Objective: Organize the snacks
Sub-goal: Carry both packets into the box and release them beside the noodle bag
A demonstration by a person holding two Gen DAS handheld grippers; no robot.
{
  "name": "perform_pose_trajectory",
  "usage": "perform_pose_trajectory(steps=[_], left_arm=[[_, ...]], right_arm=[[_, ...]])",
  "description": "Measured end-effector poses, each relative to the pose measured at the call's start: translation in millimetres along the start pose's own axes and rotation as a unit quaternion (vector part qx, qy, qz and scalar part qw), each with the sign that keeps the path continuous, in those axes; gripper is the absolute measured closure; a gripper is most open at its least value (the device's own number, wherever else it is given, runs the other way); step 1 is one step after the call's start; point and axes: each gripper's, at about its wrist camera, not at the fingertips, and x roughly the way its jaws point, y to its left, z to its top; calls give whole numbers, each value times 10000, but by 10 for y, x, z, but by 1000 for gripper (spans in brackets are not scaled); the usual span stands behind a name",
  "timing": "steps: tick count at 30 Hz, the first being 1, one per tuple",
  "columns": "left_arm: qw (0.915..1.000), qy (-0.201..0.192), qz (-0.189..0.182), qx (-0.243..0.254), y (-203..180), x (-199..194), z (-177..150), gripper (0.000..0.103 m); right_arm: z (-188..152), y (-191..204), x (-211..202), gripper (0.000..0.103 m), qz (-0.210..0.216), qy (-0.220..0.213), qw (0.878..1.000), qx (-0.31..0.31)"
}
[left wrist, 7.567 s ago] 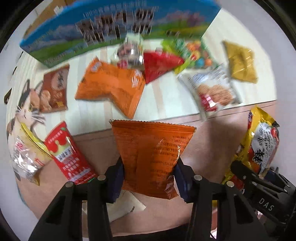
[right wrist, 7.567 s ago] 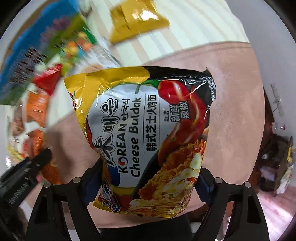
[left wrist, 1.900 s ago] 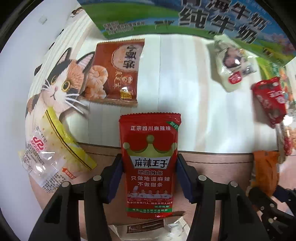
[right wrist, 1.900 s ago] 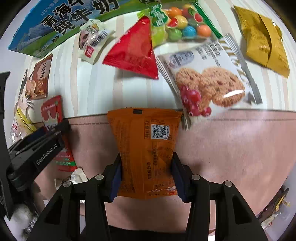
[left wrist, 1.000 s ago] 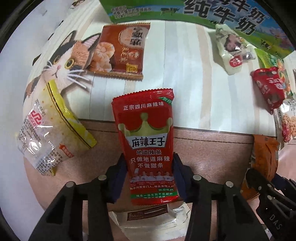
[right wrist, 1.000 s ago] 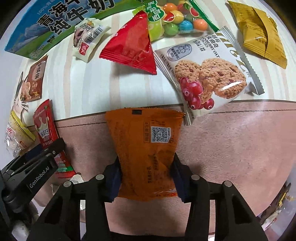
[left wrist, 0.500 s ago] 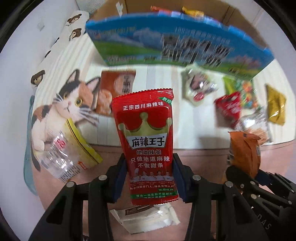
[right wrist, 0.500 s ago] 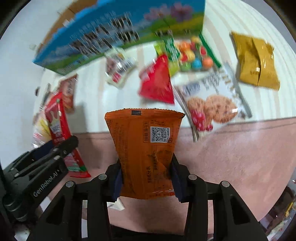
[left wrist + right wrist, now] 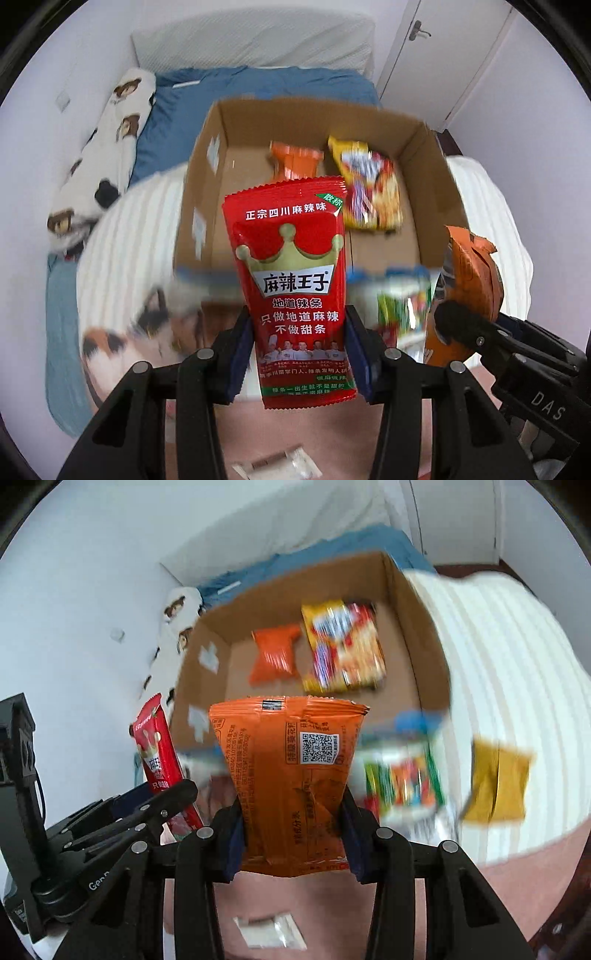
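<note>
My left gripper (image 9: 297, 350) is shut on a red spicy-strip packet (image 9: 295, 280), held upright in front of an open cardboard box (image 9: 218, 147). My right gripper (image 9: 291, 830) is shut on an orange snack packet (image 9: 291, 775); that same packet (image 9: 469, 280) shows at the right of the left wrist view. Inside the box lie a small orange packet (image 9: 275, 653) and a yellow noodle packet (image 9: 343, 650). The red packet (image 9: 157, 753) and the left gripper's fingers (image 9: 147, 808) appear at the left of the right wrist view.
The box sits on a white ribbed blanket (image 9: 509, 672) over a blue sheet (image 9: 177, 107). A colourful candy bag (image 9: 402, 779) and a mustard-yellow packet (image 9: 495, 782) lie near the box, blurred. A small white sachet (image 9: 269, 930) lies below on the pink cover. A cat-print pillow (image 9: 103, 158) is at the left.
Both grippers have risen with their packets and tilted up, so the inside of the cardboard box and the bed beyond have come into view. The snacks on the blanket have slid down and blurred.
</note>
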Motion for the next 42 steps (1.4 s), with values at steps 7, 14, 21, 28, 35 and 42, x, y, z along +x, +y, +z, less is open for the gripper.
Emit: perform_pose_trajectory(steps=[7,14,21,28,35,42], left_arm=[[9988,469,164,20,149,367,865,59],[9884,1517,24,-63,336,1102,1223,59],[9768,2139,-4,-85,385,1576,1133,59],[9707,2399,157,44,360,1734,1014,56],[9778,2087,116,-121,387,1540,1025,16],[9838,1780,80,-198,352,1237,964,13]], right_arm=[[804,216,377,56,-52,104,9999,-7],[1137,261,1066,56,-95,699,9974,140],[1152,237,1626,56,-224,1226,9921,150],[1143,231,2030,24,-411,1864,9816,115],[1193,241,1990,8,-630,1757,9824,5],[1168,184,1725,6,-749,1549,9851,-46]])
